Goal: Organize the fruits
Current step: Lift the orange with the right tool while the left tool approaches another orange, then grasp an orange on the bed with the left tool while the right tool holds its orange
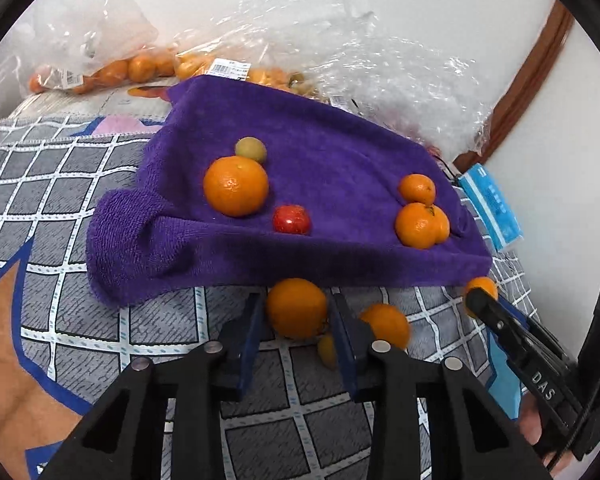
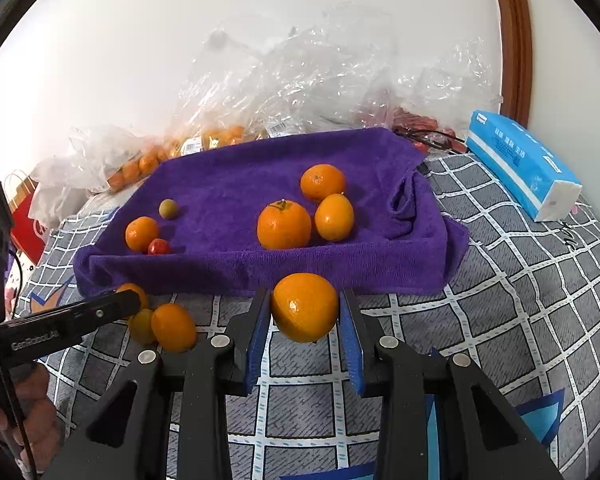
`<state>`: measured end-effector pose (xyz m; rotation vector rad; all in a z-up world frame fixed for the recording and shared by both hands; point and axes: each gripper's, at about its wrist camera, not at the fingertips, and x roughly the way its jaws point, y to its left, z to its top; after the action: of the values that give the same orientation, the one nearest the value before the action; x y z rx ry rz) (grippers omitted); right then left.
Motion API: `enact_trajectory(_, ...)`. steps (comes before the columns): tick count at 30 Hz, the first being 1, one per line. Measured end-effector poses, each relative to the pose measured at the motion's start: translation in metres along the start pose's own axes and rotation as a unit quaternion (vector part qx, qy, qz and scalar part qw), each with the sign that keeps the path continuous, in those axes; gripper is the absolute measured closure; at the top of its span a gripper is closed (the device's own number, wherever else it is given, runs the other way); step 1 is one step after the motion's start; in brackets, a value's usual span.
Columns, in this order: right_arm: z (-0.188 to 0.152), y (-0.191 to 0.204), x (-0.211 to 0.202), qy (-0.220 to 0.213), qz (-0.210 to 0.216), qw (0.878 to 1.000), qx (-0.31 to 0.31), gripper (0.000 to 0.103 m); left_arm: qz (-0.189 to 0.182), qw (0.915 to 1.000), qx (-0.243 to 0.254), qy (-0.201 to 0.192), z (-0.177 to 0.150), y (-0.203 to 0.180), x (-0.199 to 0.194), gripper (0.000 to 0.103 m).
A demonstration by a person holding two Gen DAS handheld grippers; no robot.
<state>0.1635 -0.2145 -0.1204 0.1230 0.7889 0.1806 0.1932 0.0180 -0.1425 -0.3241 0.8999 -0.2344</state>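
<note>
A purple towel [image 1: 320, 168] [image 2: 236, 184] lies on the checked cloth and bears several oranges, a red fruit [image 1: 292, 219] [image 2: 159, 246] and a small green fruit [image 1: 251, 149] [image 2: 168, 208]. My left gripper [image 1: 296, 308] is shut on an orange [image 1: 296, 307] just in front of the towel's near edge; it shows at the left of the right wrist view [image 2: 130, 302]. Beside it lie another orange [image 1: 386, 325] [image 2: 173, 326] and a small yellow-green fruit [image 1: 327, 350] [image 2: 141, 325]. My right gripper [image 2: 305, 307] is shut on an orange [image 2: 305, 306]; its tip shows in the left wrist view [image 1: 478, 294].
Clear plastic bags [image 1: 100, 52] [image 2: 300, 92] with more oranges lie behind the towel against the white wall. A blue tissue pack [image 2: 520, 162] [image 1: 492, 206] lies to the right. A red paper bag [image 2: 26, 220] stands at the far left.
</note>
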Motion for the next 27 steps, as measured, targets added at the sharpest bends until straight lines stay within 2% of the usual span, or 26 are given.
enact_trajectory(3, -0.001, 0.0, 0.0, 0.002, 0.002, 1.0, 0.0, 0.069, -0.001, 0.9999, -0.012, 0.003, 0.0, 0.005, -0.006, 0.071)
enact_trajectory(7, -0.002, 0.003, 0.003, 0.007, 0.0, 1.0, -0.006, 0.069, 0.029, 0.9995, -0.01, 0.003, -0.005, 0.013, -0.016, 0.071)
enact_trajectory(11, -0.003, 0.007, 0.007, 0.016, -0.002, 1.0, -0.015, 0.069, 0.02, 0.9997, -0.014, 0.004, -0.008, 0.017, -0.012, 0.07)
enact_trajectory(17, -0.007, 0.014, 0.009, 0.02, -0.007, 0.999, -0.034, 0.069, 0.048, 0.998, 0.035, -0.023, -0.014, 0.004, -0.005, 0.07)
enact_trajectory(27, -0.008, 0.015, 0.011, 0.018, -0.011, 0.999, -0.042, 0.069, 0.025, 0.9989, 0.016, -0.036, -0.014, 0.012, -0.01, 0.071)
